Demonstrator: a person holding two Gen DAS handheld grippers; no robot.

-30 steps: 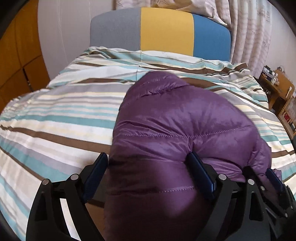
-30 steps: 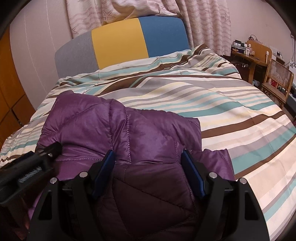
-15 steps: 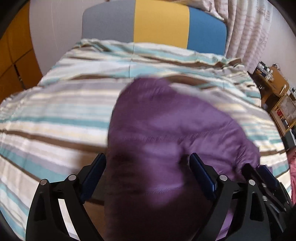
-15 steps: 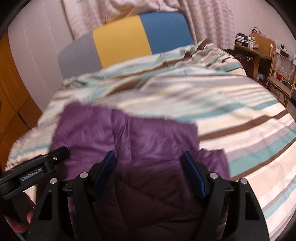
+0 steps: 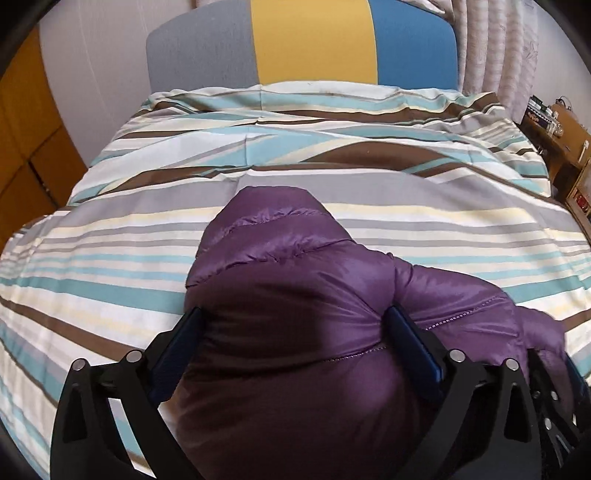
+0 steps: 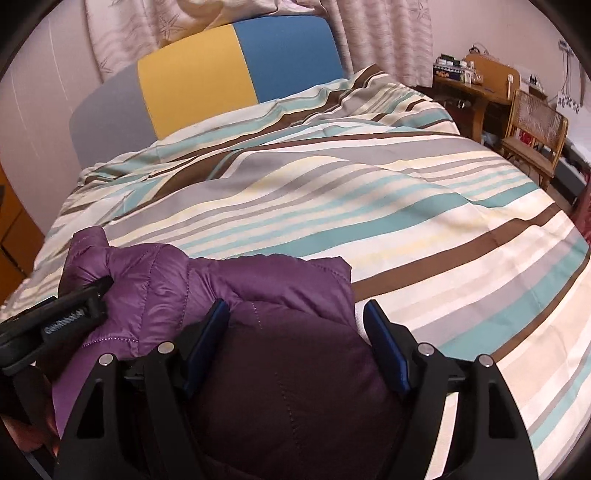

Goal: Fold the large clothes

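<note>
A purple quilted puffer jacket (image 5: pixel 295 280) lies bunched on the striped bed near its front edge; it also shows in the right wrist view (image 6: pixel 266 288). My left gripper (image 5: pixel 295 325) has its jaws wide apart with a thick bundle of the jacket filling the gap between them. My right gripper (image 6: pixel 295 317) also has its jaws wide apart around jacket fabric. The left gripper's body (image 6: pixel 55 321) shows at the left of the right wrist view, pressed against the jacket. The right gripper's body (image 5: pixel 554 398) shows at the lower right of the left wrist view.
The striped duvet (image 5: pixel 295 155) covers the whole bed. A grey, yellow and blue headboard (image 5: pixel 314 40) stands at the far end. Wooden cabinets (image 5: pixel 26 147) are on the left. A wooden desk (image 6: pixel 476 85) and a rattan chair (image 6: pixel 535 129) stand at the right, curtains (image 6: pixel 388 33) behind.
Both grippers have pulled back toward the front of the bed with the jacket; more bare duvet shows beyond it, and the jacket looks more compressed and bundled.
</note>
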